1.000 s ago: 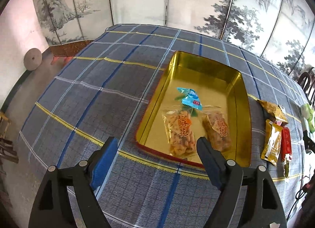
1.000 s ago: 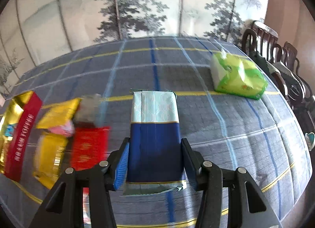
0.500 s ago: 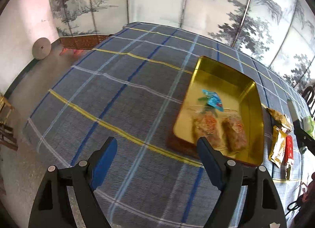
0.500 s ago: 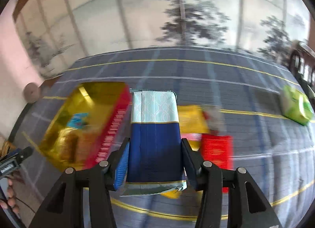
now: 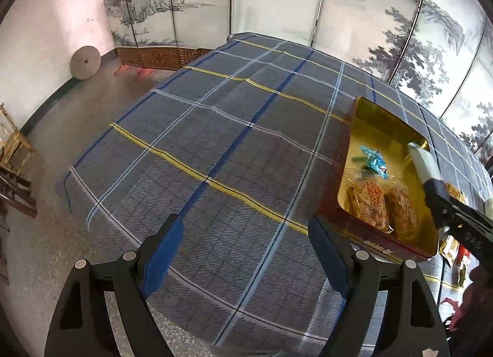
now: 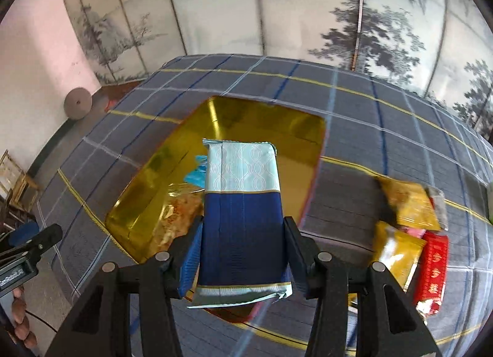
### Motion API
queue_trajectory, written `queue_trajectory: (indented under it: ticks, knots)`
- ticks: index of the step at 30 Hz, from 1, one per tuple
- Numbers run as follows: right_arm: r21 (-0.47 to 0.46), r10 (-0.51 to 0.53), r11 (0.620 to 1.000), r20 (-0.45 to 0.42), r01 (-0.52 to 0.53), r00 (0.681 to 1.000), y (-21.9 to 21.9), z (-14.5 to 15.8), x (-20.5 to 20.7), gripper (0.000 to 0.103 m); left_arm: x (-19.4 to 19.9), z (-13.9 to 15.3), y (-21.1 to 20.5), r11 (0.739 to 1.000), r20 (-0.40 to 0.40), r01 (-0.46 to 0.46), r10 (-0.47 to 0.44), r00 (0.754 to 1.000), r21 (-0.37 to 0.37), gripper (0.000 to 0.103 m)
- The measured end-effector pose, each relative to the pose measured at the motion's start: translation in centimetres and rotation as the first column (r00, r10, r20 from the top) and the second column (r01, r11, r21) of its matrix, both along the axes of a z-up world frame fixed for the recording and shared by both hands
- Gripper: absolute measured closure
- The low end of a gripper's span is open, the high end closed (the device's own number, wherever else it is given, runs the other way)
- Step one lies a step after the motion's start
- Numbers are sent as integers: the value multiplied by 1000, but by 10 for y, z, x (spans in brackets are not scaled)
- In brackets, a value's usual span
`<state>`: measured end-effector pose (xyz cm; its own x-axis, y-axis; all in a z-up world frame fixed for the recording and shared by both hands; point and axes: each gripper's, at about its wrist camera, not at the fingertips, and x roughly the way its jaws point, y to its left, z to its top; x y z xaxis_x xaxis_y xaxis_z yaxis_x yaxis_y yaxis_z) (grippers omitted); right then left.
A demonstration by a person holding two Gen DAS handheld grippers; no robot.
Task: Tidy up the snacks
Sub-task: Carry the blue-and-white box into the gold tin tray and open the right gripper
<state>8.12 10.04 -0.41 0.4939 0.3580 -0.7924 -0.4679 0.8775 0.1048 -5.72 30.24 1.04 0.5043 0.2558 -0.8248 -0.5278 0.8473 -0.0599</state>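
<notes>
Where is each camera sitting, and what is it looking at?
Left wrist: sits on the open left gripper, looking across the tablecloth; the tin lies at its right edge.
Right wrist: sits on the right gripper, which grips a blue packet above the tin.
Shared: tin, blue packet, each other's gripper.

The right gripper [image 6: 242, 252] is clamped on a blue and pale packet [image 6: 242, 212], one blue-padded finger pressed against each long side, the packet running forward between them. The left gripper [image 5: 245, 252] hangs with its fingers spread wide, nothing between the blue pads [image 5: 163, 252], apart to the right gripper's left.
</notes>
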Motion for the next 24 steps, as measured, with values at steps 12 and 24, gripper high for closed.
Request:
queue_trajectory:
  ticks: [12,24]
  knots:
    - [-48,32,998,-14,-32,999,29,-17,-2,53,-1,2,3,1000,-3,-4,4,1000,1,23]
    - [-40,40,998,-34,-41,999,33,-26,0,52,4,-2,-8,1000,-15,29,-29,999,-7,23]
